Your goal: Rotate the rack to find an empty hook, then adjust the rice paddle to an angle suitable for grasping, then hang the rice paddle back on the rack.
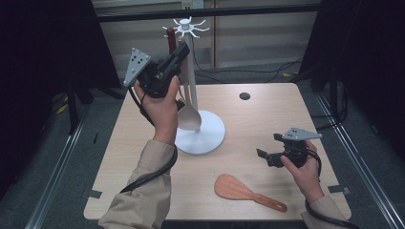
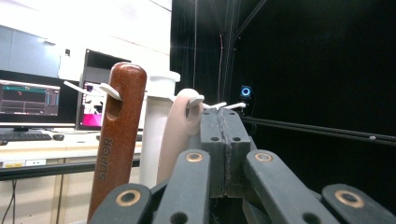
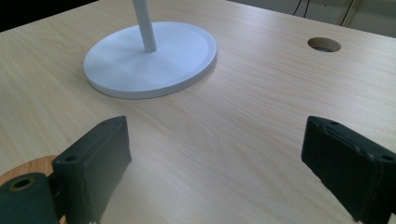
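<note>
A white hanging rack (image 1: 210, 138) with hooks at its top stands mid-table. A pale wooden spoon (image 1: 189, 117) hangs from it, and a dark brown handle (image 1: 170, 38) hangs beside it. My left gripper (image 1: 184, 49) is raised to the hooks. In the left gripper view its jaws (image 2: 223, 135) are shut against each other with nothing between them. They sit just right of the pale spoon's handle (image 2: 180, 126), with the brown handle (image 2: 119, 140) farther left. My right gripper (image 1: 267, 145) is open low over the table at the right. Its own view (image 3: 217, 158) shows bare wood between the jaws.
A reddish wooden rice paddle (image 1: 239, 190) lies flat near the front edge, left of and below my right hand; its rim shows in the right gripper view (image 3: 18, 170). A round cable hole (image 1: 245, 96) is at the table's back. The rack's white base (image 3: 149, 60) lies ahead of the right gripper.
</note>
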Motion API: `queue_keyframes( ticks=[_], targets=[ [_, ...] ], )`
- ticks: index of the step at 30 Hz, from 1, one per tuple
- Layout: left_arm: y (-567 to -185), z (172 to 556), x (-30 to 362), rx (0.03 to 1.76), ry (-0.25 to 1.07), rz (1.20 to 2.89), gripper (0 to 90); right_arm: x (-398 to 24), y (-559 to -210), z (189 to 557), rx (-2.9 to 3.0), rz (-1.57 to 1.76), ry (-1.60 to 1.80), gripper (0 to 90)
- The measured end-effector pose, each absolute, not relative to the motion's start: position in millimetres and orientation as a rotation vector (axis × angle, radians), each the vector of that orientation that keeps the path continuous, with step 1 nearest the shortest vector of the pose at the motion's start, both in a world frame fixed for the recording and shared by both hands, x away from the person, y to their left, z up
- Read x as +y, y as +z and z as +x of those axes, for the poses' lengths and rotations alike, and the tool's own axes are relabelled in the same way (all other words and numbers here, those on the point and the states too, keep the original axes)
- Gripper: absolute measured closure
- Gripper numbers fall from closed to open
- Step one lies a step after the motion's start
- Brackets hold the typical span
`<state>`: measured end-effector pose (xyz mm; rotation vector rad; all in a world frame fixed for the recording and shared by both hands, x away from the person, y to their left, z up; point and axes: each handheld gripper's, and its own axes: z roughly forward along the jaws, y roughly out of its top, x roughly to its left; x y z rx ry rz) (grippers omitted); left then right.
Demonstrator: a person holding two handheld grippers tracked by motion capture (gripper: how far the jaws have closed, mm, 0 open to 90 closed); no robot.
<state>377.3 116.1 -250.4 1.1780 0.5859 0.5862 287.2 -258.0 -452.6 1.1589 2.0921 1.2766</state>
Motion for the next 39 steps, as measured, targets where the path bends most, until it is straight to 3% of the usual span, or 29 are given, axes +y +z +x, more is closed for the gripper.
queue_keyframes(
  ticks=[39],
  targets=[
    [-251, 383, 134, 0.632, 0.588, 1.131, 89.6, -257, -452, 287, 2.093, 1.157, 1.278, 7.6]
  ],
)
